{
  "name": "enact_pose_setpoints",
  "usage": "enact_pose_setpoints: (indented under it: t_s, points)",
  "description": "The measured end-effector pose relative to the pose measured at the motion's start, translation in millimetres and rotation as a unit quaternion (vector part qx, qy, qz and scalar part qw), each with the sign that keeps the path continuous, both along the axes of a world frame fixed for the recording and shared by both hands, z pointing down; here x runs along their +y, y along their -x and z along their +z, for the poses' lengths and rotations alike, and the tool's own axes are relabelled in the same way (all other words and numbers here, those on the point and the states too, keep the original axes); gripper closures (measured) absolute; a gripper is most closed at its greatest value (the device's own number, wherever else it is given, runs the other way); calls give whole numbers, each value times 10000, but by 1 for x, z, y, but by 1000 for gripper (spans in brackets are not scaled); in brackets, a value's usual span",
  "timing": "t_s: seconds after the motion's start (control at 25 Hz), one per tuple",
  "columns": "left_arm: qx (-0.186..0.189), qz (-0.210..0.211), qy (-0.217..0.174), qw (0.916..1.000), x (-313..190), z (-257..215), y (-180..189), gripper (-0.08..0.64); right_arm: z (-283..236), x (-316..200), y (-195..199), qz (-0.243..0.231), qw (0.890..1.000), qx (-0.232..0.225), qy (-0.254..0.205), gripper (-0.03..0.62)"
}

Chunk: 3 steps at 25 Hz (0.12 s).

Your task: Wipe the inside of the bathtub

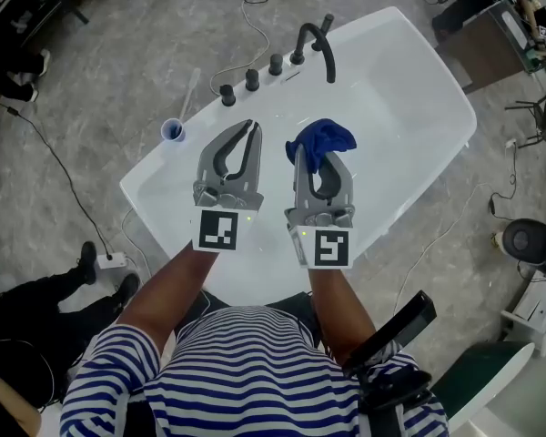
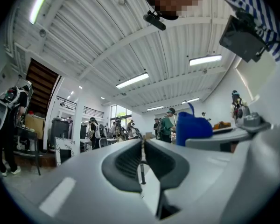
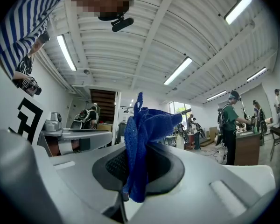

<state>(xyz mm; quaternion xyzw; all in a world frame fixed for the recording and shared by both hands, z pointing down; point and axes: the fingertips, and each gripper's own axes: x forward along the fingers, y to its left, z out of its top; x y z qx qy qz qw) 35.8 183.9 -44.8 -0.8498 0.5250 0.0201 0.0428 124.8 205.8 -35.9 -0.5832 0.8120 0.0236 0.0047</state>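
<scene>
At centre left the left gripper (image 1: 251, 127) is held out on a straight arm, grey jaws pressed together, empty. Just right of it the right gripper (image 1: 302, 153) is clamped on a crumpled blue cloth (image 1: 324, 140) — soft, knitted. Beneath both lies the smooth white bathtub (image 1: 419, 71) — a black tap (image 1: 317, 36) is seen on its upper rim.

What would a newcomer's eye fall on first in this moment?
The blue cloth stands out, clamped in the right gripper above the white bathtub. Beside it, the left gripper is shut and empty. A black faucet arches over the tub's far rim.
</scene>
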Motion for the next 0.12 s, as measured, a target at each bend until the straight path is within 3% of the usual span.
enact_pose_setpoints:
  t_s: [0.12]
  points:
    - [-40,-17,-29,10000,-2,-1,-1,541,-4,-3,1,-33,10000,-7,-80,537]
